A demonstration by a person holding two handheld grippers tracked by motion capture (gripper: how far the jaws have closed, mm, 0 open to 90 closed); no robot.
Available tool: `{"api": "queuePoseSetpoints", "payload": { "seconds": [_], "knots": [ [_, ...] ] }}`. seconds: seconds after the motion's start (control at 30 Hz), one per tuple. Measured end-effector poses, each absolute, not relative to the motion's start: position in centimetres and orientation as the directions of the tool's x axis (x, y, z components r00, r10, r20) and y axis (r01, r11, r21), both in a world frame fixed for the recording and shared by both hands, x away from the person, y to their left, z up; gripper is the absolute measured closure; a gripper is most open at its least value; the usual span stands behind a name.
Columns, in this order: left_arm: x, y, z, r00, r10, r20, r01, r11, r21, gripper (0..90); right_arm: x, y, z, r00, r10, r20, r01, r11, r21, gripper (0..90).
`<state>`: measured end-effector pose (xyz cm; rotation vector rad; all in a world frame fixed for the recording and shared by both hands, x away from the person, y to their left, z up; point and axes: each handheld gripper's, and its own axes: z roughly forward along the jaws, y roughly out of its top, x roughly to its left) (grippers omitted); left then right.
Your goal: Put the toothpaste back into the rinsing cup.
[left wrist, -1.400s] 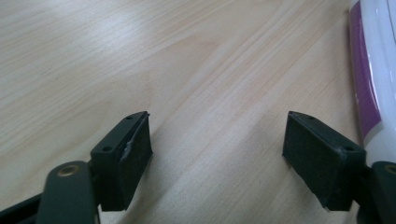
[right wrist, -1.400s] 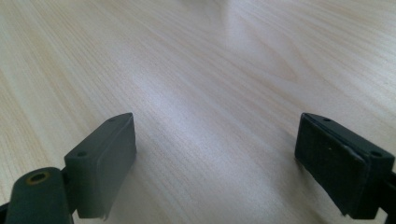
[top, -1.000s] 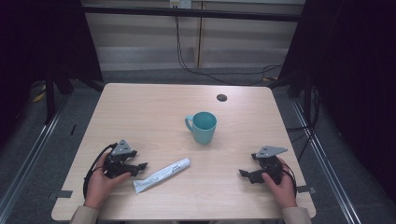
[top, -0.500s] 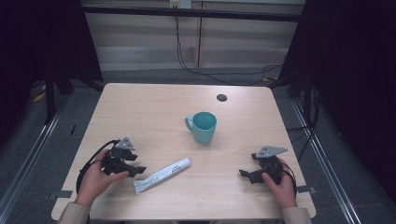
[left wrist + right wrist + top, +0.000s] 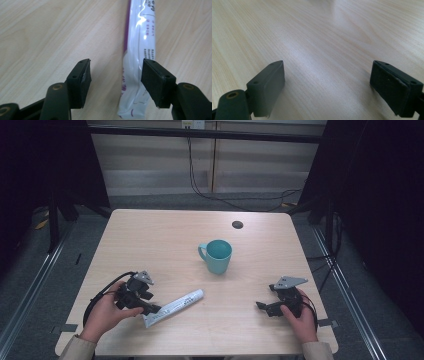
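Note:
A white tube [image 5: 173, 307] with purple print lies at the front left of the wooden table [image 5: 165, 235], cap end pointing right. My left gripper [image 5: 151, 309] is open at its flat crimped end. In the left gripper view the tube [image 5: 140, 42] runs up between the jaws, close against the right one, and the left gripper [image 5: 115, 75] is not closed on it. My right gripper [image 5: 265, 308] rests open at the front right. In the right gripper view the right gripper [image 5: 327, 77] has bare wood between its jaws.
A teal mug [image 5: 217, 256] stands upright near the table's middle, handle to the left. A small dark round cap [image 5: 237, 224] sits in the tabletop farther back. Dark frame posts and cables stand beyond the far edge.
My left gripper has shifted slightly right and turned, bringing its open jaws around the tube's flat end. The right gripper, mug and tube have stayed put.

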<state>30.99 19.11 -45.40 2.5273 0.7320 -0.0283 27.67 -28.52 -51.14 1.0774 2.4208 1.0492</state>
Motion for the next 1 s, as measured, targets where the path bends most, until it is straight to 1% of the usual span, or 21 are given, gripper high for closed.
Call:
{"api": "queuePoseSetpoints", "payload": {
  "seconds": [0.07,0.2,0.4,0.77,1.0],
  "knots": [
    [30.9,18.9,-45.3,0.856,0.488,-0.17,0.508,-0.734,0.45,41.1,27.7,-28.5,-51.1,-0.678,0.735,0.028,0.523,0.455,0.721,12.1],
    [30.7,18.5,-45.5,0.857,0.485,-0.174,0.509,-0.746,0.429,43.2,27.7,-28.5,-51.1,-0.678,0.735,0.028,0.523,0.455,0.721,12.0],
    [30.5,18.0,-45.7,0.861,0.472,-0.19,0.506,-0.76,0.407,43.6,27.7,-28.5,-51.1,-0.678,0.735,0.028,0.523,0.455,0.721,12.0],
    [30.3,17.2,-46.4,0.874,0.448,-0.187,0.486,-0.793,0.367,45.0,27.7,-28.5,-51.1,-0.678,0.735,0.028,0.523,0.455,0.721,12.0],
    [30.2,17.0,-46.8,0.875,0.449,-0.182,0.485,-0.802,0.348,46.2,27.7,-28.5,-51.1,-0.678,0.734,0.028,0.523,0.455,0.721,12.1]
  ]
}}
